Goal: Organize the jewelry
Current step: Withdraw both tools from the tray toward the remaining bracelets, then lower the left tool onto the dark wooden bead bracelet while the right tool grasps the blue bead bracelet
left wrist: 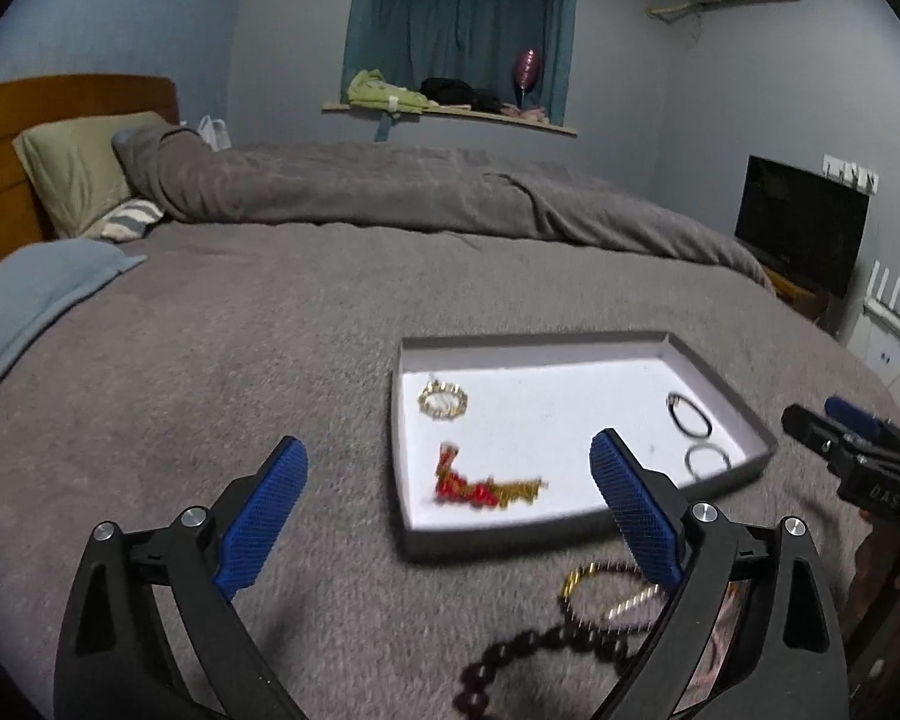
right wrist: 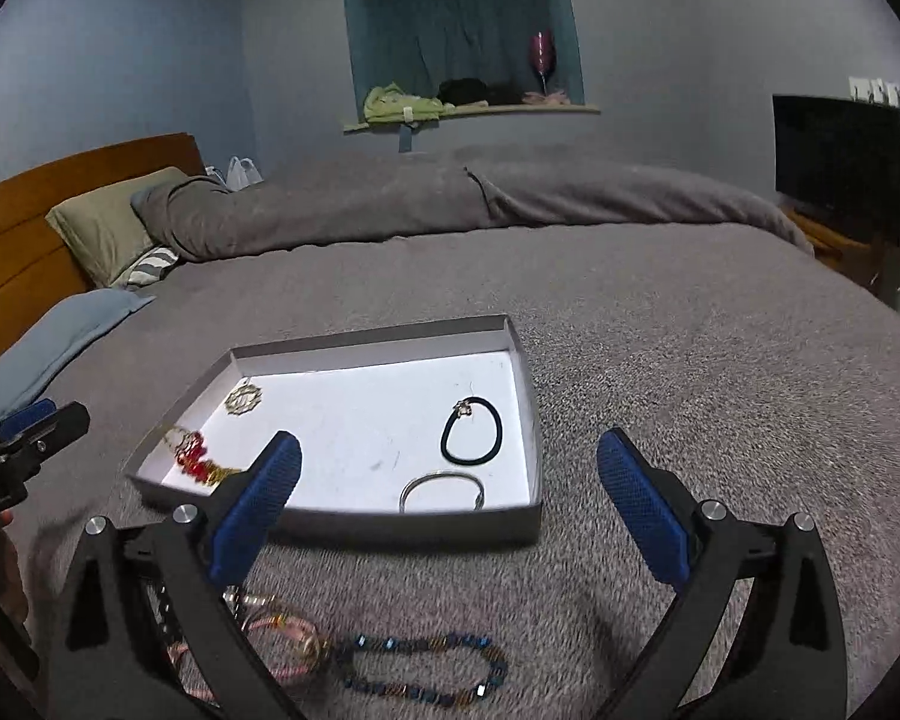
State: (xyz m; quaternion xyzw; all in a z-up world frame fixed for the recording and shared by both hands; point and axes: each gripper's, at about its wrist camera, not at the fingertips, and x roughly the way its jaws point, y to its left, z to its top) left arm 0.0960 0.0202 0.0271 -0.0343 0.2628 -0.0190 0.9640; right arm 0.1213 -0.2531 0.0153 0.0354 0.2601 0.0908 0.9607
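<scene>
A shallow grey tray (left wrist: 570,540) (right wrist: 390,525) with a white floor lies on the grey bed. In it are a gold ring-shaped piece (left wrist: 443,401) (right wrist: 244,401), a red and gold piece (left wrist: 480,485) (right wrist: 195,456), a black loop (left wrist: 690,417) (right wrist: 471,432) and a silver bangle (left wrist: 707,461) (right wrist: 442,491). On the blanket before the tray lie a gold bracelet (left wrist: 612,594), a dark bead bracelet (left wrist: 510,666), a pink-gold piece (right wrist: 282,636) and a blue bead bracelet (right wrist: 426,669). My left gripper (left wrist: 450,516) is open and empty above the tray's near left corner. My right gripper (right wrist: 450,510) is open and empty above its near edge.
The grey blanket (left wrist: 240,360) covers the bed. Pillows (left wrist: 72,180) and a wooden headboard (left wrist: 6,120) are at the far left, a rolled duvet (left wrist: 390,192) across the back. A dark screen (left wrist: 801,222) stands at the right. The right gripper shows in the left wrist view (left wrist: 852,450).
</scene>
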